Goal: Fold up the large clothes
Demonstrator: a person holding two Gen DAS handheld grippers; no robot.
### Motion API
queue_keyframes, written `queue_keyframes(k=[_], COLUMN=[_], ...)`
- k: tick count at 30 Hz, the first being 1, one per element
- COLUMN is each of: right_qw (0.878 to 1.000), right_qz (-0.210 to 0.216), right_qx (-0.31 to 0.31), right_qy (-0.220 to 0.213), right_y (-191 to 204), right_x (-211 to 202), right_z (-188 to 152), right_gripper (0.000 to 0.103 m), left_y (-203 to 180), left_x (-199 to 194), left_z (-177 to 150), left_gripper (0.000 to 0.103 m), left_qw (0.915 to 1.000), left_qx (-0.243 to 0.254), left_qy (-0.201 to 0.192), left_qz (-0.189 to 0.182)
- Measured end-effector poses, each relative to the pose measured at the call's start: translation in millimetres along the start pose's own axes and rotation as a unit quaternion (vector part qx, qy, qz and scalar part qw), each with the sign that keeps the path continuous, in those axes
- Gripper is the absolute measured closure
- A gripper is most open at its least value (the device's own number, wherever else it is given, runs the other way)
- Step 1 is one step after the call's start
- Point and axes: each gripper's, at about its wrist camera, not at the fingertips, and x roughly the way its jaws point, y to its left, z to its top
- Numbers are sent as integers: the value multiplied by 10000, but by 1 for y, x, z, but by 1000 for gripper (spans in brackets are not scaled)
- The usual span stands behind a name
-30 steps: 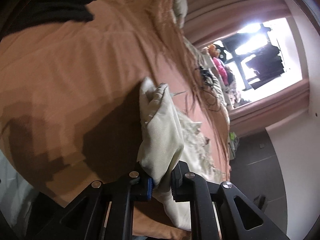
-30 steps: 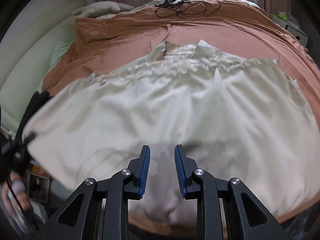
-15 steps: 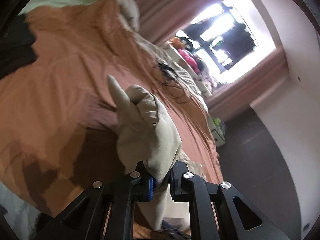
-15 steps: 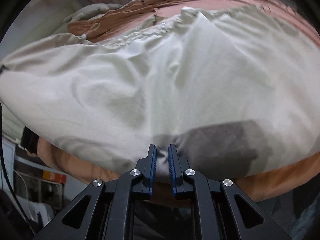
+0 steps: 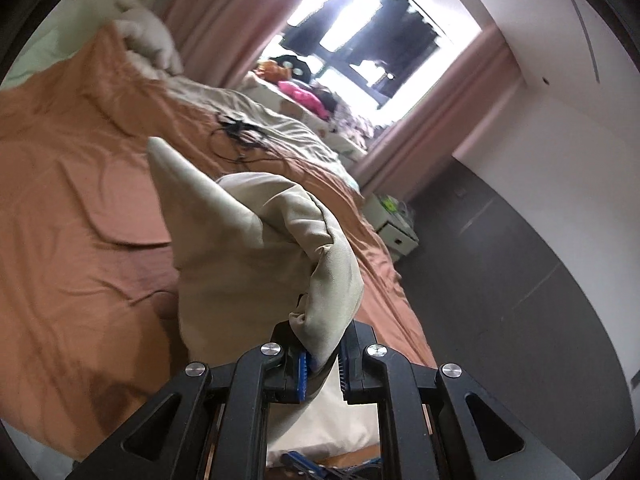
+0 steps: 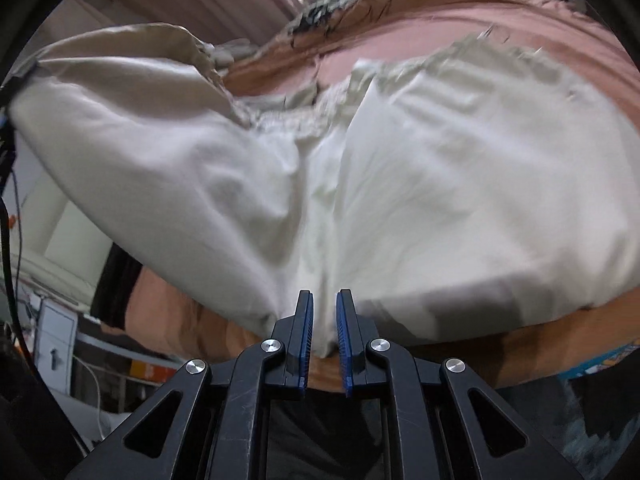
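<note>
A large cream garment (image 6: 440, 184) lies spread over the rust-brown bedspread (image 6: 420, 36). My right gripper (image 6: 324, 320) is shut on its near hem, with the cloth pinched between the blue pads. The garment's left part is lifted off the bed and billows up toward the left edge of the right wrist view. In the left wrist view, a bunched corner of the same cream garment (image 5: 256, 248) rises in a peak above the bedspread (image 5: 72, 208). My left gripper (image 5: 322, 360) is shut on that corner, tilted over the bed.
Black cables (image 5: 240, 132) lie on the bed's far part near a beige blanket (image 5: 280, 120). Pink curtains (image 5: 224, 20) frame a bright window. A white bedside box (image 5: 394, 228) stands on the dark floor (image 5: 520, 300). Shelving and clutter (image 6: 60, 340) sit left of the bed.
My left gripper has risen and rolled, carrying its cream corner up off the bed. My right gripper closed on the near hem, and the garment's left side lifted and billowed.
</note>
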Motion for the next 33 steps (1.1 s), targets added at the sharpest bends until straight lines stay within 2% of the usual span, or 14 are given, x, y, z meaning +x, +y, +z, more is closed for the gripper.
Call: queue_keyframes(k=[8,16,21,26,29,31,33], right_qw=[9973,9880,9807,9763,9756,9756,9757], right_qz=[-64,-411,-601,-666,-639,-597,-544], right_qx=[467,1179,1572,1799,1845,1859,1888], right_qy=[-562,-907,-995,-998,-1005,-1000,-970], right_y=[-54,-139,-182,-204,-209,-211,-215], right_x=[-64,-110,-123,-128,-129,-128,-129], right_z=[10,7,-6,-14,-17,-17,-19], right_gripper=[90,90,90,90,90,90,86], left_y=[-56,-114,-132,-145,-153,-158,-162], left_x=[59,152,208,232,235,239,250], left_z=[-11,-45,-84,-122,-145,-159,-175], left_gripper=[92,92,92,92,92,92,83], left_qw=[9981,9899,9804,9717,9651,9577,9436], left_qx=[323,675,869,1062,1214,1375,1650], left_qy=[494,1223,1757,2103,2296,2500,2859], left_qz=[-152,-257,-216,-187,-326,-379,-253])
